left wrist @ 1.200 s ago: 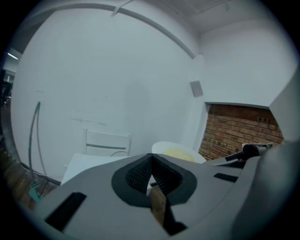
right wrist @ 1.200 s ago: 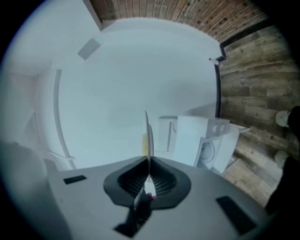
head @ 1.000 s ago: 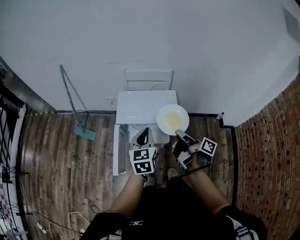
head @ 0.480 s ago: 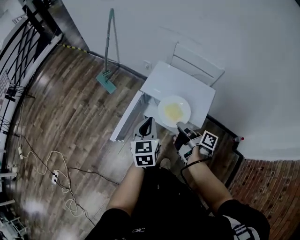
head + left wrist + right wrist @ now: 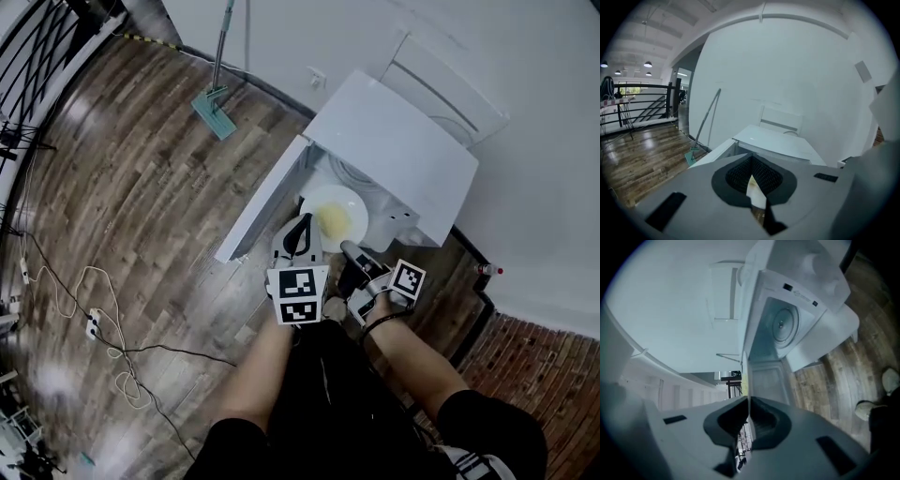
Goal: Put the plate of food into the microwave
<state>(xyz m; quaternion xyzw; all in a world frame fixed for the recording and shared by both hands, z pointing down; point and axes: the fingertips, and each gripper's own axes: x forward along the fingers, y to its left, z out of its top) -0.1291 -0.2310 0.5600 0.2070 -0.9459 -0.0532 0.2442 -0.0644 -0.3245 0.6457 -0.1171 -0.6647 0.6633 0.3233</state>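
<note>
A white plate (image 5: pixel 330 208) with yellow food hangs at the mouth of the white microwave (image 5: pixel 394 141), whose door (image 5: pixel 262 202) stands swung open to the left. My left gripper (image 5: pixel 302 228) is shut on the plate's near-left rim, which shows as a white sliver of plate (image 5: pixel 757 191) between the jaws of the left gripper (image 5: pixel 753 180). My right gripper (image 5: pixel 347 248) is shut on the near-right rim. In the right gripper view the plate (image 5: pixel 746 376) runs edge-on out of the right gripper (image 5: pixel 749 420), with the microwave cavity and its turntable (image 5: pixel 782 325) just beyond.
A mop (image 5: pixel 217 103) leans on the wall at the left. A white chair (image 5: pixel 450 84) stands behind the microwave. Cables and a power strip (image 5: pixel 94 323) lie on the wooden floor. A small bottle (image 5: pixel 485 270) stands by the brick wall (image 5: pixel 525 366). The person's shoes (image 5: pixel 888 380) are close below.
The head view has swung round. The plate has come down from above the microwave's top to the front of the open cavity, with both grippers still closed on its rim.
</note>
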